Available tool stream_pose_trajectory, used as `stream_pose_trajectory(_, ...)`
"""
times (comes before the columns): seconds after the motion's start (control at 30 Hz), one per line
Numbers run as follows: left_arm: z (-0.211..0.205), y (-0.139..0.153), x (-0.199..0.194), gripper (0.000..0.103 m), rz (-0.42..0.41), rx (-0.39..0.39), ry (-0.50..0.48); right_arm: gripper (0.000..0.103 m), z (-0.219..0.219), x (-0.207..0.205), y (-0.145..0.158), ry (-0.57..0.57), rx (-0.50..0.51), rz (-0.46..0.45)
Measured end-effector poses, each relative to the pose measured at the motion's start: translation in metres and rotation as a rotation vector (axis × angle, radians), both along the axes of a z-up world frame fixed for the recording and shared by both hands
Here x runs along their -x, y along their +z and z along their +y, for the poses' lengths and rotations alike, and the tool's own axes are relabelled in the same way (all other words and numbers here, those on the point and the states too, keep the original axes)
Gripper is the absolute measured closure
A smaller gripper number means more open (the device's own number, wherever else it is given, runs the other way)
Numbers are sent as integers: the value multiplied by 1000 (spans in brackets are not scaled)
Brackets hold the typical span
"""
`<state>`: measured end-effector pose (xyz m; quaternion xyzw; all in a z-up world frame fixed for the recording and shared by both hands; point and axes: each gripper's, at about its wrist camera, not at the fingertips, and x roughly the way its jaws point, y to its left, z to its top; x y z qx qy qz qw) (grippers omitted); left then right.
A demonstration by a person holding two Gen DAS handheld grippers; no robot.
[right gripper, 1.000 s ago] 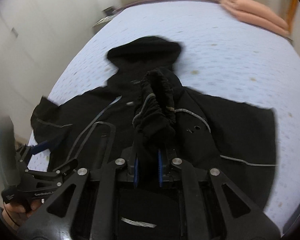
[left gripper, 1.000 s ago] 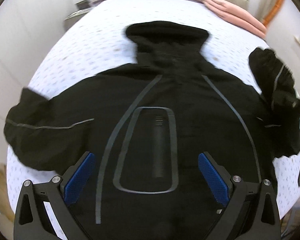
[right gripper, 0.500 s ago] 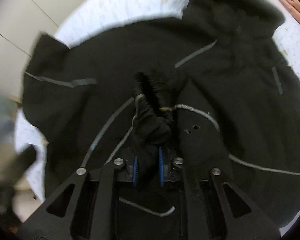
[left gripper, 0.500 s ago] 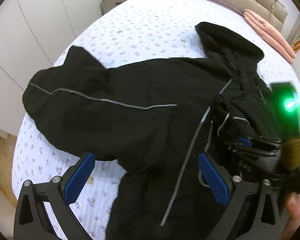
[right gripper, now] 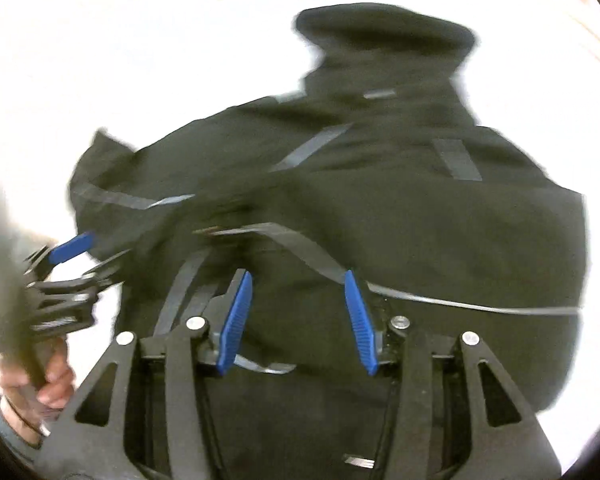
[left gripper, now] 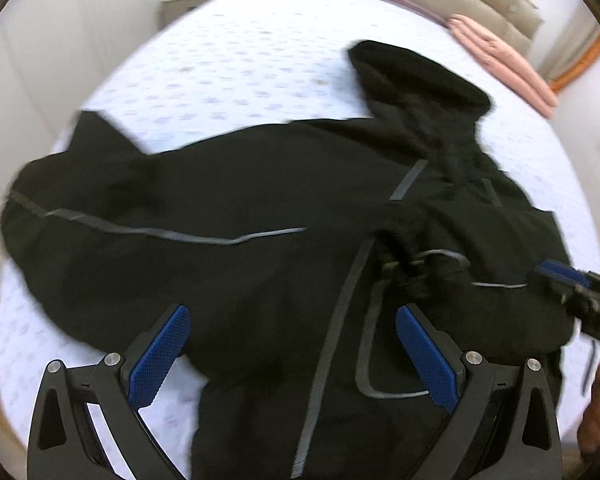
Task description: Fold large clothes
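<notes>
The black jacket [left gripper: 228, 264] lies on the bed [left gripper: 260, 52] with one sleeve [left gripper: 460, 276] folded inward and the other sleeve [left gripper: 100, 216] unfolded, while both the left hand-held gripper [left gripper: 292, 356] and the right hand-held gripper [right gripper: 296, 320] stand wide and empty.

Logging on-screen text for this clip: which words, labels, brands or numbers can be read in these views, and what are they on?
No text can be read.
Left tongs: pale marking on the body, as seen in the right wrist view, too blurred to read.
Black jacket: only plain grey reflective stripes, no lettering visible.
Bedsheet: small printed pattern, no words.
</notes>
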<state>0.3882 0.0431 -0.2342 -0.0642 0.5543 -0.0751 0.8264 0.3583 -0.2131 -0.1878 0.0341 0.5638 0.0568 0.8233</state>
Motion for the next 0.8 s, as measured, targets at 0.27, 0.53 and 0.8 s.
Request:
stream_pose_trajectory(0.27, -41, -26, -28, 1, 59, 216, -114, 99, -101, -10, -59, -290, 91, 110)
stream_pose_trajectory(0.53, -49, -64, -50, 44, 130, 258, -115, 99, -81, -25, -93, -249, 94, 178)
stream_pose_trajectory(0.8, -42, -30, -52, 84, 37, 321, -117, 97, -78, -21, -69, -229, 34, 160)
